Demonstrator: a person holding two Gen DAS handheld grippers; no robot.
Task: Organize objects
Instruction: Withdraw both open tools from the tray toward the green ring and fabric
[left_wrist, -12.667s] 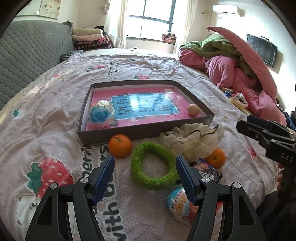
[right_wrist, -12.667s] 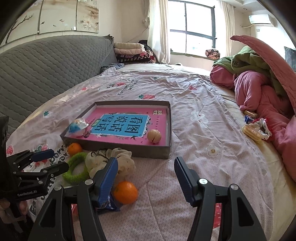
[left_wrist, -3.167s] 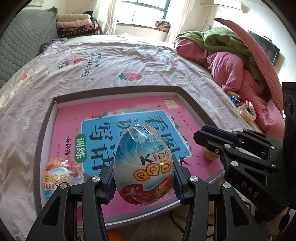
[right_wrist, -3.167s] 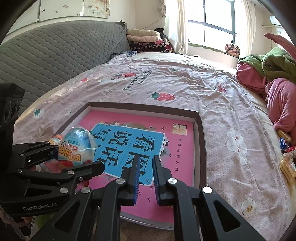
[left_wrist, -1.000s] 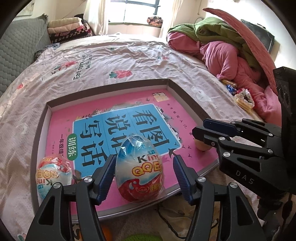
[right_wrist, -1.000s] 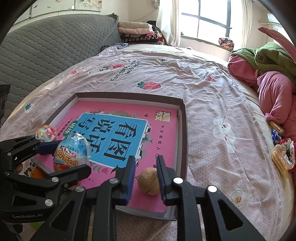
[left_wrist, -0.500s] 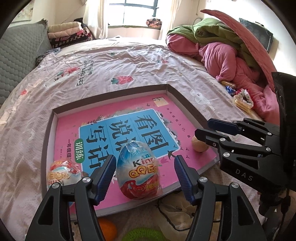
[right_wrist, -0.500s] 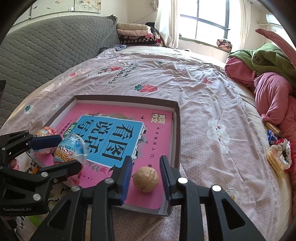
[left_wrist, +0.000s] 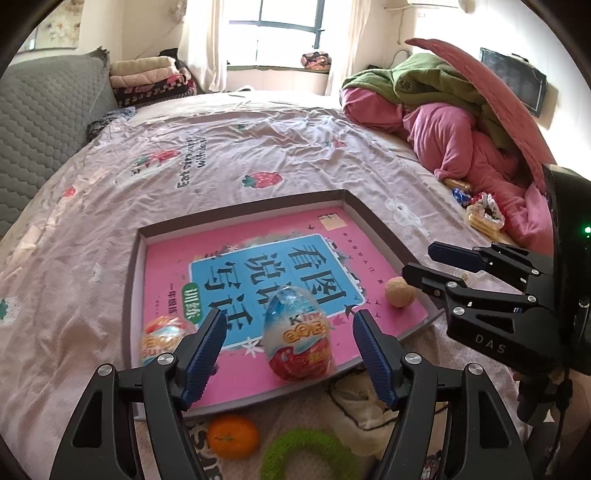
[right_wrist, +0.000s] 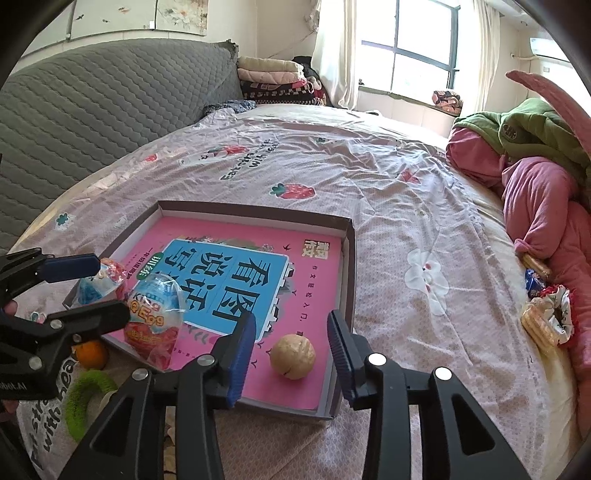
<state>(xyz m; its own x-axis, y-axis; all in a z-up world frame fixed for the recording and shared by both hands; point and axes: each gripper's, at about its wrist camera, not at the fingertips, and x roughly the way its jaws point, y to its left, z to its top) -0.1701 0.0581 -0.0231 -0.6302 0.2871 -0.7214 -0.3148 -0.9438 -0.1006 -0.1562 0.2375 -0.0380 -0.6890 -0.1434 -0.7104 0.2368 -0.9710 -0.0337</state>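
Note:
A shallow brown box with a pink and blue book on its floor lies on the bed. A wrapped Kinder egg stands in the box near its front edge, free between the jaws of my open left gripper. A second wrapped egg lies at the box's left front corner. A tan ball sits in the box, just ahead of my open right gripper. An orange and a green fuzzy ring lie on the bedspread in front of the box.
A cream cloth lies in front of the box by the ring. Pink and green bedding is piled at the right, with snack packets beside it. A grey quilted headboard is at the left.
My left gripper has let go of the Kinder egg, opened wide and drawn back; the egg stands in the box. My right gripper has opened and drawn back, with the tan ball in front of it.

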